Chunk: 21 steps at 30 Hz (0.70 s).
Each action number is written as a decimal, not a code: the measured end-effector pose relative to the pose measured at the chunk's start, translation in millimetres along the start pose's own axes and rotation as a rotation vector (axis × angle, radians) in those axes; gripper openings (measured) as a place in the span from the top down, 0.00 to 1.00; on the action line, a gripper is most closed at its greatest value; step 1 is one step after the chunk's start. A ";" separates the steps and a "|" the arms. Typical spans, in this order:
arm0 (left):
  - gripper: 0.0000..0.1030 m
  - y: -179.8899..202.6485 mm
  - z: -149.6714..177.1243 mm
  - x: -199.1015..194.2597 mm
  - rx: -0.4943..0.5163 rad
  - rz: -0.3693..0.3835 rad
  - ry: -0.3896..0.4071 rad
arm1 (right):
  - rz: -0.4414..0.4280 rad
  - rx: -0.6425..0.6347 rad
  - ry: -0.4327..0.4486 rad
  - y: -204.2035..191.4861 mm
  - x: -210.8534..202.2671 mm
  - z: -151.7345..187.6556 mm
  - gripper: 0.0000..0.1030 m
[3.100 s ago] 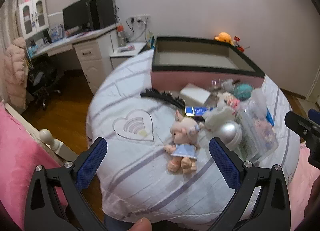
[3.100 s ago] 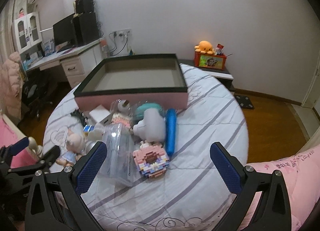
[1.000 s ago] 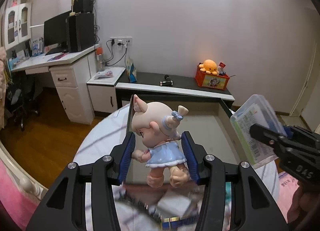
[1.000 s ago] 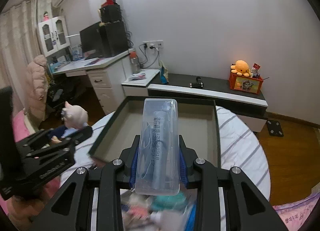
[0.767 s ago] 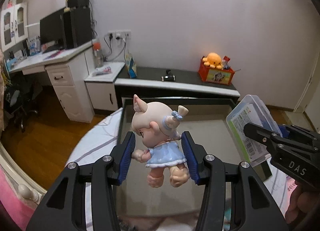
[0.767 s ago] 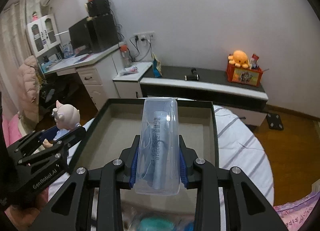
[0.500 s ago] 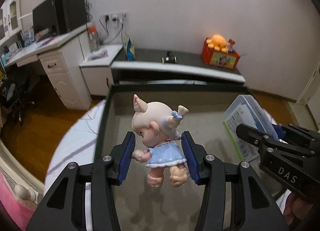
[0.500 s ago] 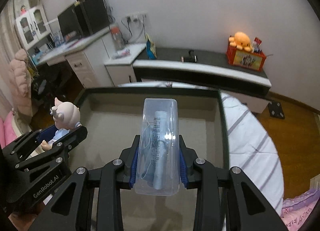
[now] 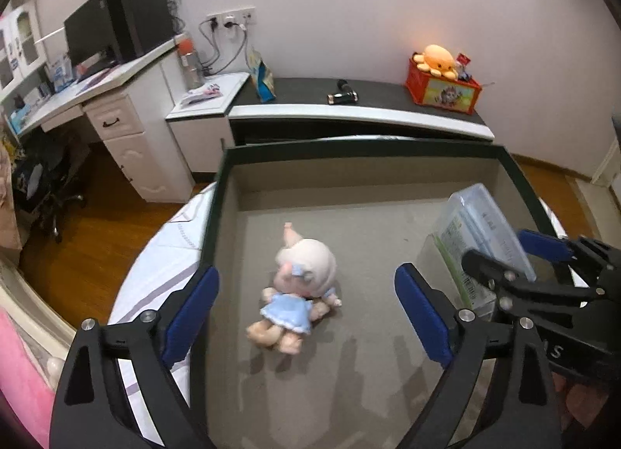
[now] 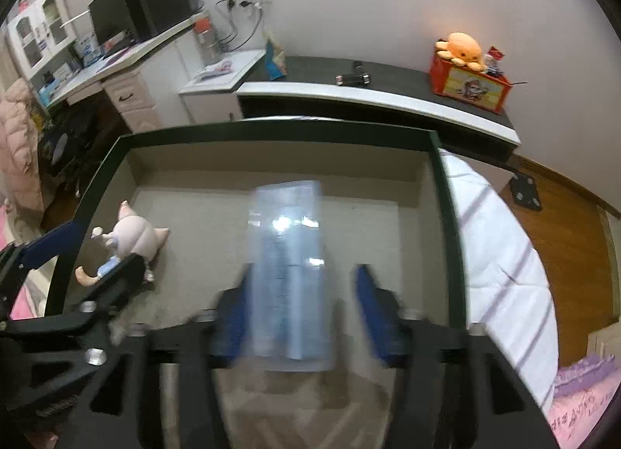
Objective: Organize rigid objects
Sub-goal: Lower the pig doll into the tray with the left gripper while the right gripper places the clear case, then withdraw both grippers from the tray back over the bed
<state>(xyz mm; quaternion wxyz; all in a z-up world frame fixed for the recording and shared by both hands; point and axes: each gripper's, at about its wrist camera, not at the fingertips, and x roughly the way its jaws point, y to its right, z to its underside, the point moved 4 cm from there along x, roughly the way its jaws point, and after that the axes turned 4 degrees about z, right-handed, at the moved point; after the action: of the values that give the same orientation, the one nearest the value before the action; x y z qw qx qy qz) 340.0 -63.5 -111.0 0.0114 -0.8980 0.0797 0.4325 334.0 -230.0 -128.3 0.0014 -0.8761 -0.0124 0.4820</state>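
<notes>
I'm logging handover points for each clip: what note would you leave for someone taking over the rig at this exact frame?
Left gripper: open, empty, above the box floor.
Right gripper: jaws parted in a blurred frame; the clear plastic case sits between them, apparently just released.
Pig doll: lying on its side on the floor of the storage box, left part.
Done: doll in the box; case in or nearly in.
Left: confirm the case has settled, withdraw both grippers, fetch any further items; none show in these views.
</notes>
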 end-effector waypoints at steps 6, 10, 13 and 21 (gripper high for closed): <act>0.00 -9.4 3.0 -43.2 -0.017 -0.022 0.076 | -0.016 0.040 0.048 6.1 -26.4 2.9 0.17; 0.00 -13.3 9.1 -81.3 -0.031 -0.007 0.139 | -0.010 0.079 0.105 8.2 -56.7 7.5 0.00; 0.00 -13.8 14.5 -110.7 -0.040 0.006 0.182 | -0.017 0.093 0.160 5.5 -85.8 12.7 0.00; 0.00 -9.2 40.0 -182.0 -0.028 0.003 0.277 | -0.030 0.098 0.290 -6.0 -166.5 41.0 0.00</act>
<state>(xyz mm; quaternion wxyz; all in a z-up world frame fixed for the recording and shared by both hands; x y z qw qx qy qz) 198.8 -26.6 5.3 -0.0127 -0.9490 0.0759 0.3056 210.2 -228.2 -9.5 0.0530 -0.9351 -0.0014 0.3503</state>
